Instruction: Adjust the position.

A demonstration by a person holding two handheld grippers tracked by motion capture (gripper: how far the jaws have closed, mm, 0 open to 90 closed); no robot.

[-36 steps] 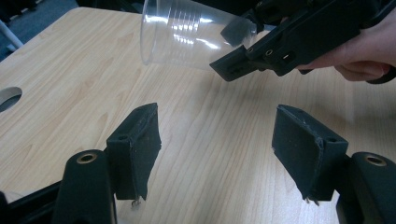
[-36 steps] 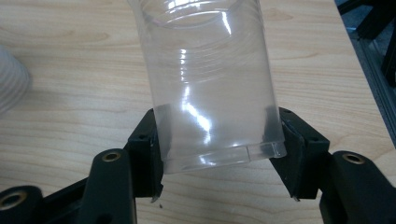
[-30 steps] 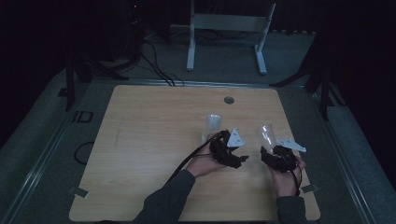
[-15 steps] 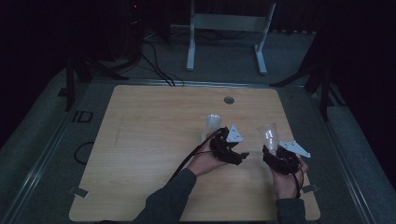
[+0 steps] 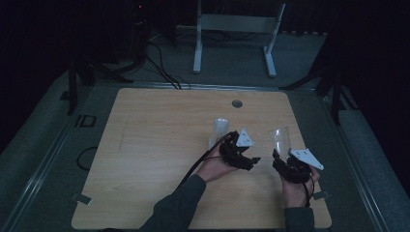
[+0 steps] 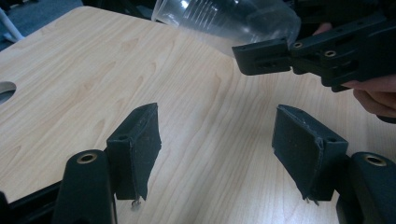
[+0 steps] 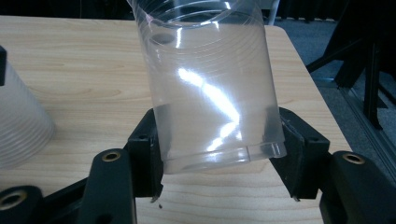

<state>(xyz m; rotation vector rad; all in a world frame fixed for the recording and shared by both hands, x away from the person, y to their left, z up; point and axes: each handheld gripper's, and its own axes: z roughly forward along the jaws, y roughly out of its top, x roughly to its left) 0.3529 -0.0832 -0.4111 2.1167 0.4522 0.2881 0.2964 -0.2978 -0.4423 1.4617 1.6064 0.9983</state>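
Clear cup [image 7: 212, 88] sits clamped between right claw [image 7: 219, 140] jaws, tilted.

R tool [image 5: 277, 153] w/ clear cup [image 5: 281, 139] is drifting slightly toward the person and to the R over the surface [image 5: 159, 145], cup lifted, squeezed betw. both jaws. L tool [image 5: 231, 151] is easing back a bit from the 2nd cup [image 5: 220, 130], which is standing on the surface; L jaws are now spread w/ nothing betw. them.
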